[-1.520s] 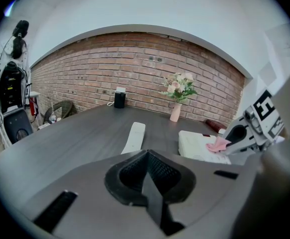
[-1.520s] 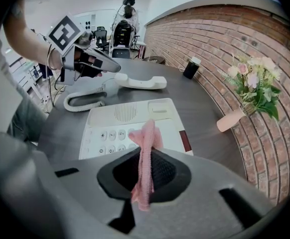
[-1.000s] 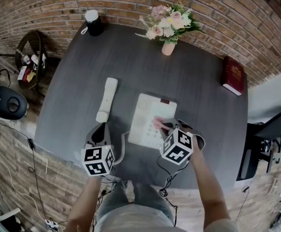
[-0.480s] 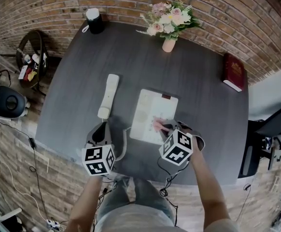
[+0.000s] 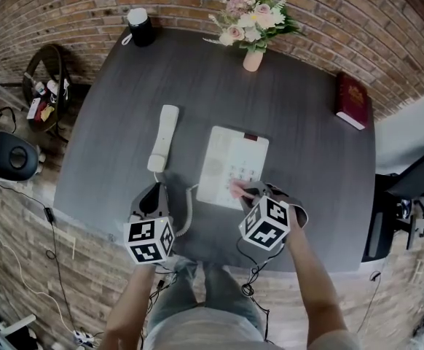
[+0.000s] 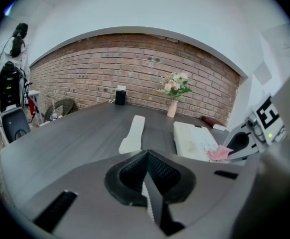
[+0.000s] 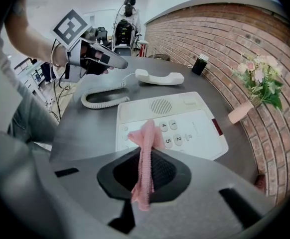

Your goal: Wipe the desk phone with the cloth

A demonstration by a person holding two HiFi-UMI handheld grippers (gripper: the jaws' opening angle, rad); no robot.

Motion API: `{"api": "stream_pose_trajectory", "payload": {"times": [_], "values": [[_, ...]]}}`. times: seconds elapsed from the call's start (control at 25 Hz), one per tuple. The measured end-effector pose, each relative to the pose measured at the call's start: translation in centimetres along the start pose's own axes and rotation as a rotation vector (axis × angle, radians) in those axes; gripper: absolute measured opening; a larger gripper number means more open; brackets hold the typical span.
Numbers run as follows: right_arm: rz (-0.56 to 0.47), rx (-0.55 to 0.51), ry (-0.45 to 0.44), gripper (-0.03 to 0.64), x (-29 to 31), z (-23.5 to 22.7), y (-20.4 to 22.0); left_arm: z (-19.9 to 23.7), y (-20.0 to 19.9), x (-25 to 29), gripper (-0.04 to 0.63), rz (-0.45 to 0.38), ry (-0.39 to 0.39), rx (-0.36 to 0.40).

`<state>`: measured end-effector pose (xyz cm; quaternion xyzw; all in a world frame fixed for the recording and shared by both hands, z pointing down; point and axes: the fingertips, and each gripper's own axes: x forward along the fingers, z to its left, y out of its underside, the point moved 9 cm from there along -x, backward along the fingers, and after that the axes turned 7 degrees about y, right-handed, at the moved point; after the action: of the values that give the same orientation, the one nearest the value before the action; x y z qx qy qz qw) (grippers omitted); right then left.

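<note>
The white desk phone (image 5: pixel 230 162) lies mid-table with its handset (image 5: pixel 164 138) off the cradle, resting to the left. A coiled cord (image 5: pixel 188 211) curls between them. My right gripper (image 5: pixel 245 193) is shut on a pink cloth (image 5: pixel 237 189), which touches the phone's near right part beside the keypad. In the right gripper view the cloth (image 7: pixel 145 148) hangs pinched between the jaws over the phone (image 7: pixel 185 126). My left gripper (image 5: pixel 156 190) hovers just short of the handset's near end, jaws shut with nothing held. The handset (image 6: pixel 133 133) lies ahead of them in the left gripper view.
A vase of flowers (image 5: pixel 253 28) and a black cup (image 5: pixel 139 26) stand at the table's far edge. A dark red book (image 5: pixel 351 100) lies at the right edge. A chair, bags and cables sit on the floor to the left (image 5: pixel 12 155).
The cloth in my right gripper has slid toward the phone's near edge. The head view has shifted a little. The left gripper has stayed in place.
</note>
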<state>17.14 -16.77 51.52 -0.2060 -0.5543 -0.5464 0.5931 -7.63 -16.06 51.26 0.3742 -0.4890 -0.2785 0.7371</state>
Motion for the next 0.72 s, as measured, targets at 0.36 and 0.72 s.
{"api": "stream_pose_trajectory", "payload": {"times": [0.36, 0.72], "values": [[0.010, 0.001, -0.017, 0.021, -0.2, 2.0, 0.1, 0.1, 0.7, -0.9, -0.002, 0.001, 0.008, 0.001], [0.013, 0.008, -0.026, 0.021, -0.3, 3.6, 0.2, 0.4, 1.4, -1.7, -0.002, 0.003, 0.013, 0.002]]}}
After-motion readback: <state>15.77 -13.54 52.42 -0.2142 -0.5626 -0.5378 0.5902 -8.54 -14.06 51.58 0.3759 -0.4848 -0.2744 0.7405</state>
